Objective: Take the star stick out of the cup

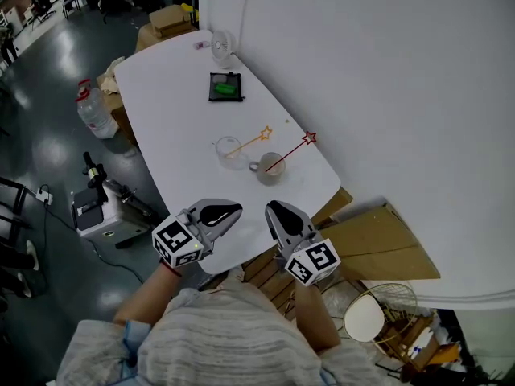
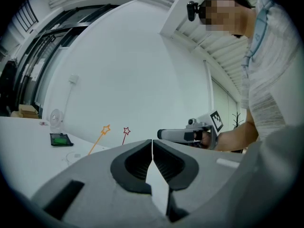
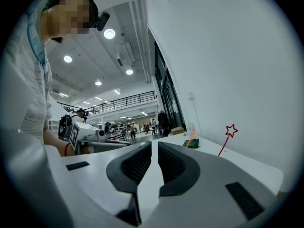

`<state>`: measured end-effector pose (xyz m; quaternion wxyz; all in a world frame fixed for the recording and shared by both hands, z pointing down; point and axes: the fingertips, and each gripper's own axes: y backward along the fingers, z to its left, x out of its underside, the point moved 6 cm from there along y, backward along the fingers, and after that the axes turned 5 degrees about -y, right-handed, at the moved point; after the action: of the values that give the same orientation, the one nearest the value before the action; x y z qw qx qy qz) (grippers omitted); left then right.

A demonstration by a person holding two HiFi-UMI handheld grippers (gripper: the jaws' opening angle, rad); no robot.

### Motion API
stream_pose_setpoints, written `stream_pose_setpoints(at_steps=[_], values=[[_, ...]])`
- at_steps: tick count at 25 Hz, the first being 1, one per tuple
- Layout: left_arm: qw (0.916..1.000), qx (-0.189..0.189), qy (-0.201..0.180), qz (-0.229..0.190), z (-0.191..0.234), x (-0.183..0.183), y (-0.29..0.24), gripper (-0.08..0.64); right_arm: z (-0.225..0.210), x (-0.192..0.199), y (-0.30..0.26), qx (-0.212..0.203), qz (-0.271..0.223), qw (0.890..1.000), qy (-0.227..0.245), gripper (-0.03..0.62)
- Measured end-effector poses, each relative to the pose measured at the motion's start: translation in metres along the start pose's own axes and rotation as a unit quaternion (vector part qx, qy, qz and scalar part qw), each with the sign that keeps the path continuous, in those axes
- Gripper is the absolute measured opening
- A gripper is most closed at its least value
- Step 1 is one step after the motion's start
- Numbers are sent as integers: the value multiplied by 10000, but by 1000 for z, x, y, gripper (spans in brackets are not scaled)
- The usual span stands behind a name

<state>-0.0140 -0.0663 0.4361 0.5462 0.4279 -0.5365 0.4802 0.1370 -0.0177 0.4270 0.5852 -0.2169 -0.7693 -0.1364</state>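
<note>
A clear cup [image 1: 231,153] on the white table [image 1: 169,111] holds an orange star stick [image 1: 249,143]. Beside it, a grey cup [image 1: 269,170] holds a red star stick [image 1: 288,151]. Both grippers hover over the table's near edge, short of the cups. My left gripper [image 1: 233,211] is shut and holds nothing. My right gripper [image 1: 275,209] is likewise shut and empty. In the left gripper view the closed jaws [image 2: 152,140] hide the cups, with the orange star [image 2: 106,128] and red star [image 2: 126,130] showing above them. The right gripper view shows the red star [image 3: 231,130] beyond its gripper [image 3: 154,144].
A black tray with a green item [image 1: 226,87] and a small white fan [image 1: 221,45] sit at the table's far end. A white wall runs along the table's right side. Cardboard boxes [image 1: 169,18], a water bottle [image 1: 95,111] and a machine [image 1: 100,207] stand on the floor to the left.
</note>
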Motion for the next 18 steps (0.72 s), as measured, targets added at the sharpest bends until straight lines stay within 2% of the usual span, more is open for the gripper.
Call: stream_pose_setpoints(at_steps=[10,18], values=[[9992,-295,206,161,25,19,-39,17,-66,2,-18,239,113,9995,-143,11],[9974,-510,438,240,48,34,-60,16,-99,7,-36,361,179,9989,-257,11]])
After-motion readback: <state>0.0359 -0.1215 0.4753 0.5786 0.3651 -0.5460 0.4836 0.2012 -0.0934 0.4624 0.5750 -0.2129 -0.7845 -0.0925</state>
